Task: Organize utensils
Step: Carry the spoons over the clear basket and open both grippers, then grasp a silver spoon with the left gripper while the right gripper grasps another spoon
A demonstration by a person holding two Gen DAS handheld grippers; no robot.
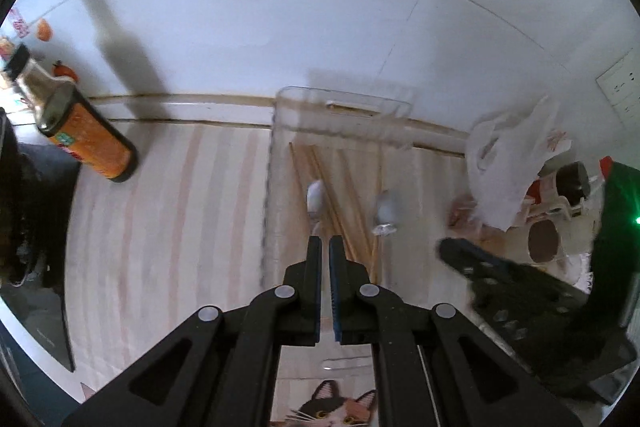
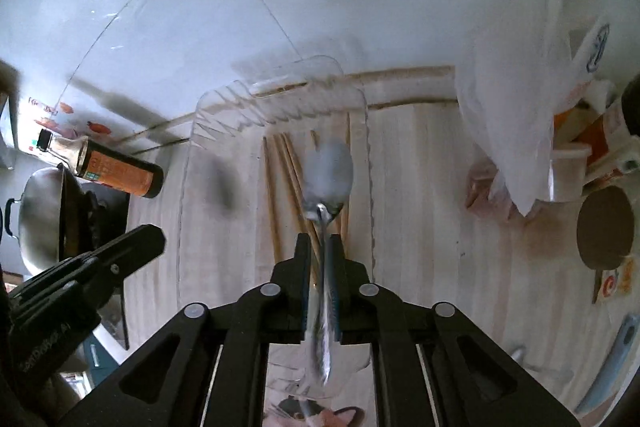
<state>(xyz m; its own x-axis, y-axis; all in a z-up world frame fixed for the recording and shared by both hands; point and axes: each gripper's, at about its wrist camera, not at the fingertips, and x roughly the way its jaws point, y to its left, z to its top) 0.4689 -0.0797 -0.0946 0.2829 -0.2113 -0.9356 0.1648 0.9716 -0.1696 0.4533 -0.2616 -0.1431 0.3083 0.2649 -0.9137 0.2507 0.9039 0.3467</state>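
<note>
Spoon: a shiny metal spoon sat clamped in the right gripper, bowl forward, above the tray.
Tray: a clear plastic tray held wooden chopsticks.
Left gripper: jaws together, empty.
Counter: a striped pale countertop carried an orange-labelled sauce bottle.

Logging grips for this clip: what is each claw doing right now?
Left claw: closed, holding nothing.
Right claw: holding a metal spoon by its handle above the clear tray.
</note>
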